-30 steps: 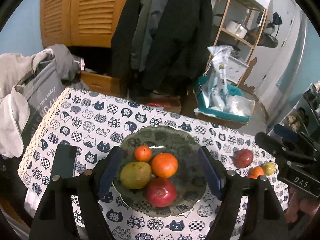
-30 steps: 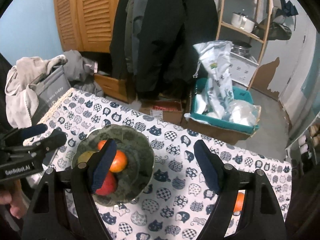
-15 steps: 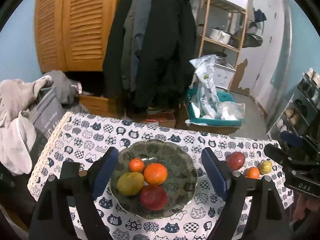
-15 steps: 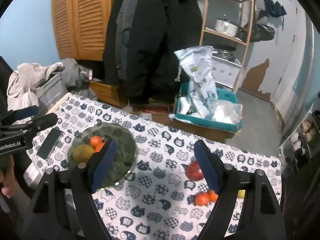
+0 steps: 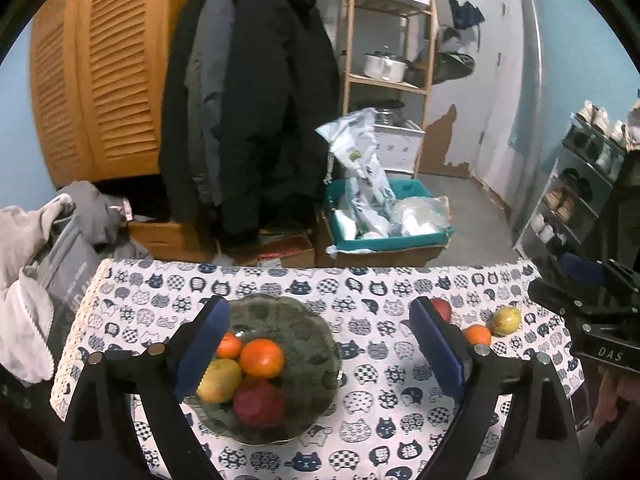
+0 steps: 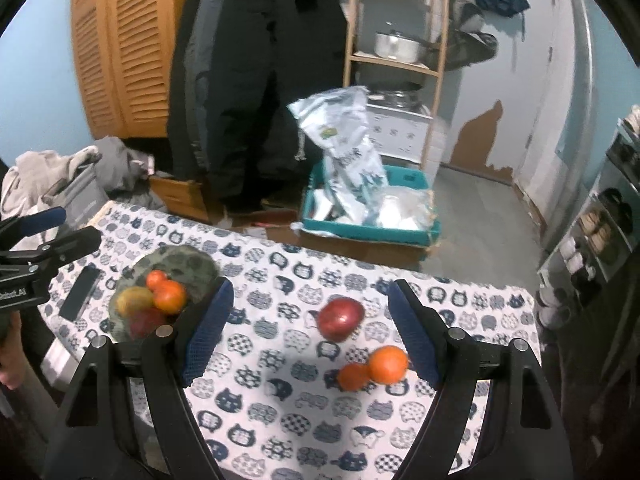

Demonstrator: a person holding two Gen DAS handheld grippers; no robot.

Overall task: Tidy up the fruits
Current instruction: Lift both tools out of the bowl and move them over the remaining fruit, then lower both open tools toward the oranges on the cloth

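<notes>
A dark glass plate (image 5: 316, 332) on the cat-print tablecloth holds several fruits: a small tangerine (image 5: 229, 345), an orange (image 5: 262, 358), a yellow-green mango (image 5: 219, 380) and a red apple (image 5: 258, 403). My left gripper (image 5: 320, 344) is open and empty above it. In the right wrist view the plate (image 6: 188, 268) lies at the left. A red apple (image 6: 341, 318), an orange (image 6: 388, 364) and a small tangerine (image 6: 353, 376) lie loose between my open, empty right gripper's (image 6: 310, 326) fingers. A yellow lemon (image 5: 506, 320) lies at the right end.
A black phone (image 6: 80, 294) lies left of the plate. Clothes (image 5: 36, 264) are piled at the table's left end. Beyond the far edge stand a teal box with bags (image 5: 384, 216), hanging coats (image 5: 248, 120) and a wooden shelf (image 5: 388, 60).
Both grippers have pulled back and risen, so more of the table shows. The right gripper has swung right from the plate to the loose apple and oranges.
</notes>
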